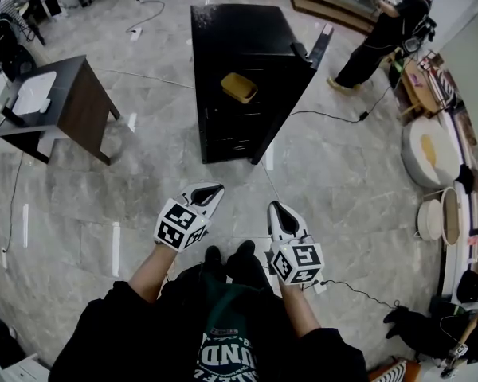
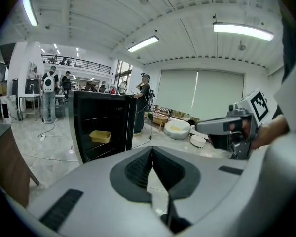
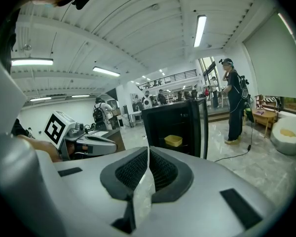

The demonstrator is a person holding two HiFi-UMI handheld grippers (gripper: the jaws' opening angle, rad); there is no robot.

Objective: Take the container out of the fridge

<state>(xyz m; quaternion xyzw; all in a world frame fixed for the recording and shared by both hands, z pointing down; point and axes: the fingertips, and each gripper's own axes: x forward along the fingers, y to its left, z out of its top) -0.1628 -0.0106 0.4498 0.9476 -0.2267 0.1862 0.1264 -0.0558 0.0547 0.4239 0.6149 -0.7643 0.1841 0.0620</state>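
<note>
Left hand-held gripper (image 1: pixel 214 189), right hand-held gripper (image 1: pixel 276 208): jaws together, empty.

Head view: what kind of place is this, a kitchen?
Probably not a kitchen, more a big lab or workshop hall. The black fridge stands alone, door open, on a wide stone floor, cables trail across it, and a desk stands nearby.

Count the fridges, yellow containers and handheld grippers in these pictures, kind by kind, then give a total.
Fridge: 1
Yellow container: 1
Grippers: 2, the left gripper and the right gripper
Total: 4
</note>
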